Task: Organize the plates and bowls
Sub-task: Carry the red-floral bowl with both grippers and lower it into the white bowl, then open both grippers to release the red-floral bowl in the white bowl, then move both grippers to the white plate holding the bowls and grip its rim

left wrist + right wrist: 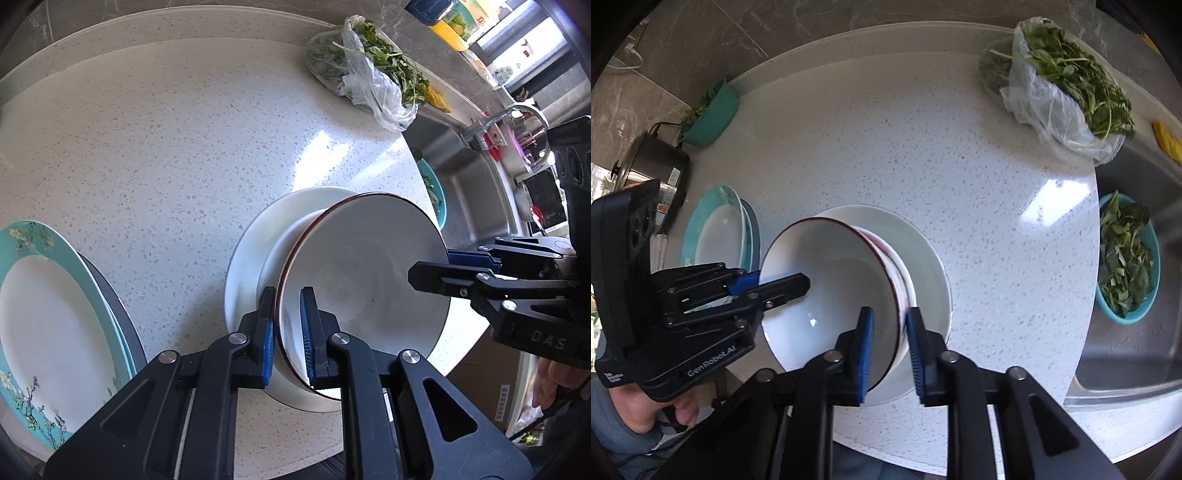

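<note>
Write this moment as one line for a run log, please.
left gripper: straddles bowl rim | right gripper: straddles opposite rim | bowl: tilted over white plate | teal plates: stacked aside

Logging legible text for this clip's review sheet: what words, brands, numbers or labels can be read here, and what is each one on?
"GenRobot.AI": white lettering on the body of the left gripper, seen from the right wrist view.
"DAS": partial lettering on the body of the right gripper, cut off in the left wrist view.
Sticker on the rice cooker: too small to read.
Packaging on the yellow container: blurred, unreadable.
</note>
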Demonstrator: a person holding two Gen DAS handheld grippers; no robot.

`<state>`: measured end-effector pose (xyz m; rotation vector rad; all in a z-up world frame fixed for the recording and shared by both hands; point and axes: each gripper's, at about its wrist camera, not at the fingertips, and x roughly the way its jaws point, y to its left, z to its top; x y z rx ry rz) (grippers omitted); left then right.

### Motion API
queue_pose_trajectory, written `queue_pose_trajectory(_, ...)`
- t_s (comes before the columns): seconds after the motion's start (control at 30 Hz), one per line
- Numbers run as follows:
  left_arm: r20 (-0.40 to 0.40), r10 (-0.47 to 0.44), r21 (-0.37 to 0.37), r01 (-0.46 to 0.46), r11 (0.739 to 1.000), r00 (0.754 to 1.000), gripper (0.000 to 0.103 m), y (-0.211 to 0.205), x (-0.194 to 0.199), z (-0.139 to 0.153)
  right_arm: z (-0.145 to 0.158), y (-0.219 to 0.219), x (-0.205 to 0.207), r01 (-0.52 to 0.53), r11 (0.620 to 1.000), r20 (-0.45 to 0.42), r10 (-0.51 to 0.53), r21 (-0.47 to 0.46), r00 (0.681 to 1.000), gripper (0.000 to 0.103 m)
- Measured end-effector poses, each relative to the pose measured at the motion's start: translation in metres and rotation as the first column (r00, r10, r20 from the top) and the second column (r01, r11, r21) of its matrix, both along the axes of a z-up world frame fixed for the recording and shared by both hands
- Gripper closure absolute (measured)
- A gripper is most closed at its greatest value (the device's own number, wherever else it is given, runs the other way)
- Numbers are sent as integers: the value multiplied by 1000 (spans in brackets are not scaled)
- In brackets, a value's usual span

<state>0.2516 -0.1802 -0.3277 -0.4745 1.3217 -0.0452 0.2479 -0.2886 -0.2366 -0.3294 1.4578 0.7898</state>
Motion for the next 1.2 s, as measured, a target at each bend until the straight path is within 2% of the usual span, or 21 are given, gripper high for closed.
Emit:
queue_pose_trajectory(0.03, 0, 3, 0, -3, 1000, 1000, 92, 1, 0, 0, -1, 1, 1, -4, 1000, 3, 4, -2, 1000, 90)
queue_pose_trajectory(0.2, 3, 6, 1, -6, 1000, 1000, 92, 1, -1, 1, -8, 3, 3, -14, 1000, 11, 14, -8, 1000, 93)
queue_pose_trajectory(0.4, 16, 21, 3, -21, 1000, 1000, 91, 0, -5, 3, -7, 3, 3, -22, 1000, 33, 22, -15, 999, 93)
queue_pose_trajectory(0.53, 47, 13, 39, -15, 999, 999, 89, -4, -10, 9, -7, 2, 3, -21, 999, 52, 23, -32, 998, 94)
queue_pose_trajectory(0.83, 87, 35, 50, -40, 998, 996, 85, -1, -21, 17, -13, 2, 3, -10, 999, 40, 11, -33, 999, 93)
queue_pose_trajectory(0.9, 101, 29, 42, -33, 999, 994, 75, -2, -23, 20, -13, 2, 4, -2, 1000, 36, 3, -29, 999, 92)
queue_pose_trajectory(0.93, 111, 23, 39, -27, 999, 994, 51, -3, -24, 23, -12, 2, 3, 0, 1000, 36, 1, -26, 999, 91)
queue_pose_trajectory(0.97, 124, 20, 65, -28, 998, 992, 12, -4, -25, 27, -10, 2, 3, 3, 1000, 38, -2, -21, 999, 90)
queue_pose_trajectory(1.0, 142, 18, 73, -28, 997, 990, 0, -3, -26, 31, -8, 1, 3, 13, 1000, 41, -13, -12, 999, 82)
queue_pose_trajectory(1.03, 164, 16, 74, -29, 997, 986, 0, -2, -28, 36, -5, -1, 4, 27, 1000, 46, -27, -3, 999, 68)
queue_pose_trajectory(1.1, 178, 24, 75, -38, 996, 984, 0, 4, -29, 42, 1, -4, 6, 47, 999, 58, -48, 12, 997, 57)
queue_pose_trajectory(1.2, 183, 36, 83, -52, 995, 982, 0, 13, -31, 46, 8, -8, 10, 71, 997, 67, -73, 28, 995, 56)
